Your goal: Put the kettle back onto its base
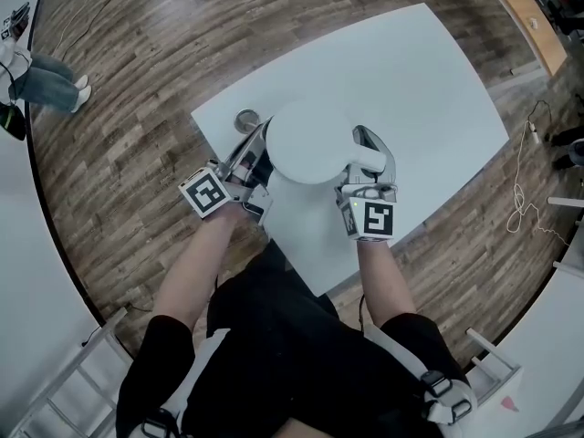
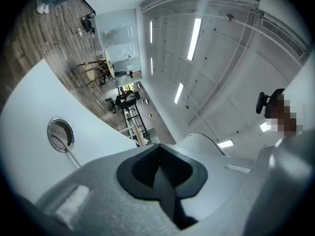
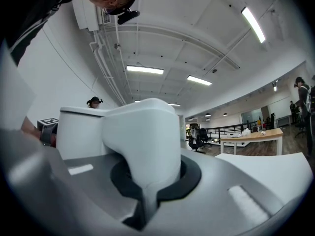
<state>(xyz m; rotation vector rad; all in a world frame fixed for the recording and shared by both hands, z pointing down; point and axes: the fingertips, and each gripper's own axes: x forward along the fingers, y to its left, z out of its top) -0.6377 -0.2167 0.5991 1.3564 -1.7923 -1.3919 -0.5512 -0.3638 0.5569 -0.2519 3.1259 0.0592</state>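
Note:
Seen from above in the head view, the white kettle (image 1: 310, 142) stands at the near part of the white table (image 1: 429, 89), its round lid facing up. My right gripper (image 1: 367, 185) is shut on the kettle's handle (image 1: 370, 158). In the right gripper view the white handle (image 3: 140, 141) fills the notch of the right gripper (image 3: 147, 191), with the kettle body (image 3: 81, 132) behind it. My left gripper (image 1: 258, 144) lies against the kettle's left side, shut. Nothing sits between the jaws of the left gripper (image 2: 160, 178) in its own view. The base is hidden from me.
A round cable hole (image 1: 247, 119) in the table lies just left of the kettle, and a thin cord (image 2: 66, 149) runs into it. Wooden floor surrounds the table. A person's legs (image 1: 46, 85) stand far left. A loose cable (image 1: 522, 199) lies on the floor at right.

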